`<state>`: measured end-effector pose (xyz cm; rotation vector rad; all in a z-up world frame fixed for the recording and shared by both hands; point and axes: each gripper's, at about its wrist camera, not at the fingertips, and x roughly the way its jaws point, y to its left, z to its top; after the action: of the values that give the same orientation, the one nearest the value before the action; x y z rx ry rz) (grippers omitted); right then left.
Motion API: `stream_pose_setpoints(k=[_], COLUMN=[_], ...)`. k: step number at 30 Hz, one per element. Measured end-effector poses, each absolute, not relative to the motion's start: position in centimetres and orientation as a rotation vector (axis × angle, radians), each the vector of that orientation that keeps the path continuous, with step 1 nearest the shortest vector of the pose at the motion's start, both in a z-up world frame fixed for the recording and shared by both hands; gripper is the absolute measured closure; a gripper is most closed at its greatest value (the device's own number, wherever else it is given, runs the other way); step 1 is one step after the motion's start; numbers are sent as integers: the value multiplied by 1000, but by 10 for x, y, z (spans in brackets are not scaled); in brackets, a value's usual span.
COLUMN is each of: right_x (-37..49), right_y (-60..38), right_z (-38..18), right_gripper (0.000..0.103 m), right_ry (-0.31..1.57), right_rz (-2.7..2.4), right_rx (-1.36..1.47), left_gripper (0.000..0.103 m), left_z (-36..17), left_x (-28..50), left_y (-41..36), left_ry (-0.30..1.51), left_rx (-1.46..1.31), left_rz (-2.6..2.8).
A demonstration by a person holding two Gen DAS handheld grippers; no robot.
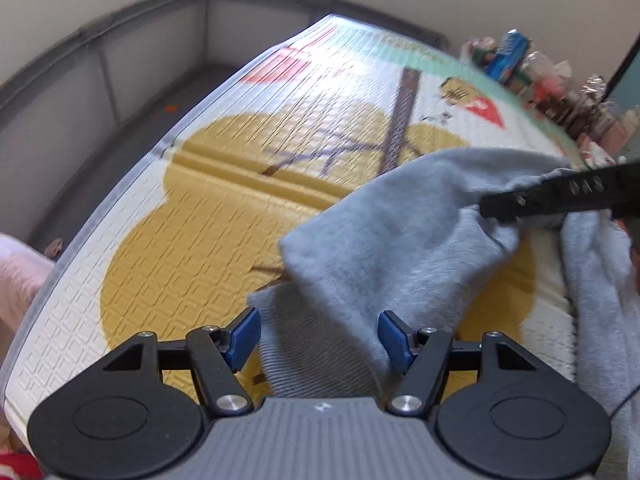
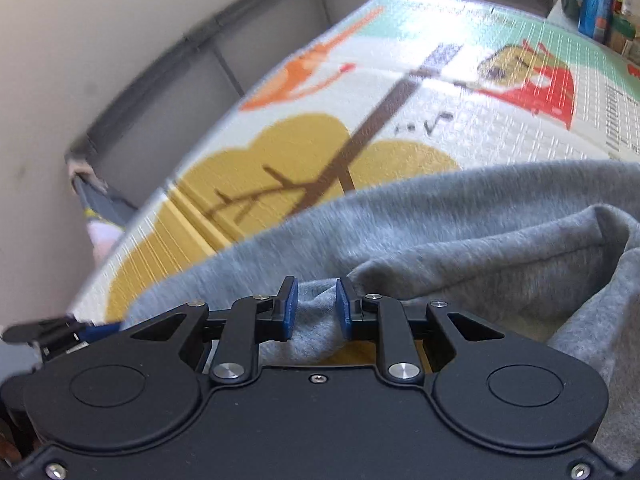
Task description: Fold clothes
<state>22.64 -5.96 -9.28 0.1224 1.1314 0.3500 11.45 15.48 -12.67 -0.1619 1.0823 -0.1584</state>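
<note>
A grey sweatshirt-like garment (image 1: 384, 256) lies bunched on a patterned play mat (image 1: 192, 216). My left gripper (image 1: 320, 336) is open, its blue pads wide apart, with a fold of the grey cloth lying between them. My right gripper (image 2: 316, 312) is shut on a bunch of the grey garment (image 2: 460, 248), the blue pads pinching the cloth. The right gripper also shows in the left wrist view (image 1: 560, 196) as a black finger holding the cloth up at the right. The left gripper's tip shows at the left edge of the right wrist view (image 2: 52, 332).
The mat (image 2: 280, 148) has a yellow tree, an orange fox and a red house printed on it. A grey padded playpen wall (image 1: 100, 68) runs along the far left. Toys and packages (image 1: 532, 68) are piled at the far right. Pink fabric (image 1: 16, 280) lies at the left edge.
</note>
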Motion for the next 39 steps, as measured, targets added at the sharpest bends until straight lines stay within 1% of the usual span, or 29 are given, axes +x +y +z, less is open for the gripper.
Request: stream_pose_setpoints(k=[5,10,16,23,33,39], right_x=[221,217,216,216,216,216], right_y=[-59,-60,-60,-60,-60,-60], right_z=[-111,-115,-115,-115,-115,-115], right_gripper=[87,87,87,87,87,87], right_ry=[1204,1221,1227,1230,1235,1236], right_rz=[332,334,333,332,331,329], right_rx=[67,52,58,59,59,56], left_gripper=[32,32,31,30,30,29], left_z=[-126,-129,-140,-143,-169,-181], left_x=[114,114,111,106,94,86], left_y=[169,189,217,237,273,289], left_ry=[1067,1056,1044,1022,984,931], left_rx=[-223,-332,-541,-644,-919,-1070], left_rz=[-148,-164,-161,-174,-183,-203])
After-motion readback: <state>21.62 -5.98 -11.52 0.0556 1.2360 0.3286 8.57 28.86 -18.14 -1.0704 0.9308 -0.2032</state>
